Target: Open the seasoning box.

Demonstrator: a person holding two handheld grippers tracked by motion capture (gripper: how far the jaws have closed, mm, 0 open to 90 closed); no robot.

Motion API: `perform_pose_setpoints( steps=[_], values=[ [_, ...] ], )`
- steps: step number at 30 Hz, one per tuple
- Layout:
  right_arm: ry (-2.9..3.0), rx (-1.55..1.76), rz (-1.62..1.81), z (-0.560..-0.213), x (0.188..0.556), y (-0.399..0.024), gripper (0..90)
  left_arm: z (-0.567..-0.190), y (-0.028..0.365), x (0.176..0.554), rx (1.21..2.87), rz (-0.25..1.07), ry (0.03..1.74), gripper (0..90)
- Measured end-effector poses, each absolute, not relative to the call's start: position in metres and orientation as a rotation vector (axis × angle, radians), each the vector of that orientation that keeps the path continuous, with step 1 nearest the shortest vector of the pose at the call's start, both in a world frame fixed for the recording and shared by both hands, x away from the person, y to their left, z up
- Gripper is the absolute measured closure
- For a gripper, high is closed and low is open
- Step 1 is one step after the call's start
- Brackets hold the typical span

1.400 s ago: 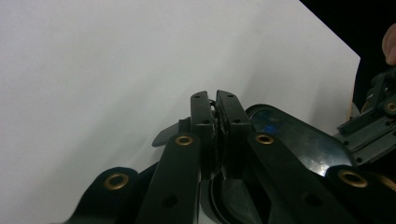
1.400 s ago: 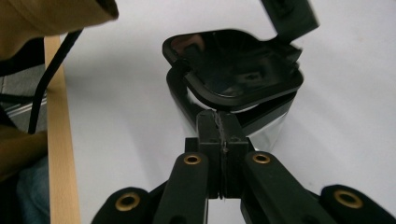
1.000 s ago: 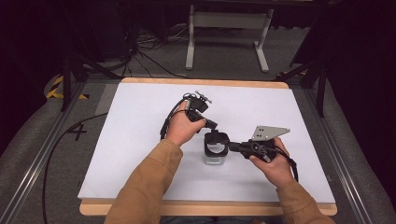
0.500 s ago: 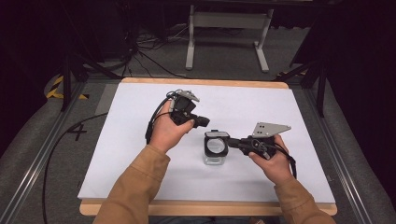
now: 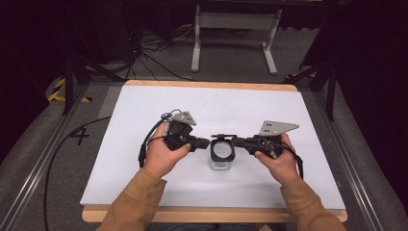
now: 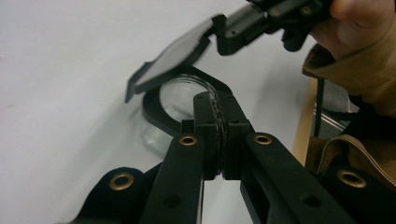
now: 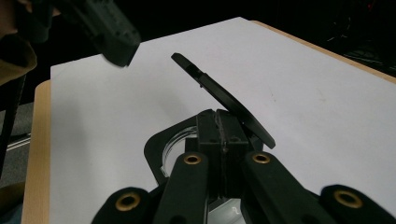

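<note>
While flip lid (image 7: pixel 224 95) raised, clear jar (image 5: pixel 222 155), black collar; right hand-held gripper (image 5: pixel 240 141) clamping lid, left hand-held gripper (image 5: pixel 206 143) closed empty.

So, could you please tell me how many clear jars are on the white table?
1. The clear jar stands near the middle of the white table, between the left tool and the right tool.

High view: above, facing forward-down on table (image 5: pixel 144 120). Gripper views: close, low, likely facing; share jar (image 5: pixel 222 153).

Only obstacle on the table (image 5: pixel 144 183): clear jar (image 5: pixel 222 155) with raised black lid (image 5: pixel 223 137), mid-table toward the near edge. Far half, left and right edges: open passage.
</note>
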State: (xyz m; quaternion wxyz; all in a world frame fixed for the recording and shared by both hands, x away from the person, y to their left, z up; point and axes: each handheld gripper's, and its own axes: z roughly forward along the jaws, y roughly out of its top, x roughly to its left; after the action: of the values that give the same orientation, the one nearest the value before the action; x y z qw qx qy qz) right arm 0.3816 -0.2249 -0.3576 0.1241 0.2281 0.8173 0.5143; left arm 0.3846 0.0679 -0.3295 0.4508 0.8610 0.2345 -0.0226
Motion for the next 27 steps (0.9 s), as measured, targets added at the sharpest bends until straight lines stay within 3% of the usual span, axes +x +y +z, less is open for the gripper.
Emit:
perform_pose_setpoints(
  steps=[7,18,27],
  values=[
    [2.386,0.676,1.497,-0.358,0.381,-0.225,90.0,-0.354,0.051,0.379,2.134,-0.076,0.508,89.2],
    [2.393,0.669,1.489,-0.357,0.382,-0.222,90.0,-0.381,0.042,0.384,2.115,-0.071,0.575,89.8],
    [2.371,0.68,1.492,-0.353,0.389,-0.219,90.0,-0.383,0.043,0.385,2.093,-0.099,0.629,90.0]
  ],
)
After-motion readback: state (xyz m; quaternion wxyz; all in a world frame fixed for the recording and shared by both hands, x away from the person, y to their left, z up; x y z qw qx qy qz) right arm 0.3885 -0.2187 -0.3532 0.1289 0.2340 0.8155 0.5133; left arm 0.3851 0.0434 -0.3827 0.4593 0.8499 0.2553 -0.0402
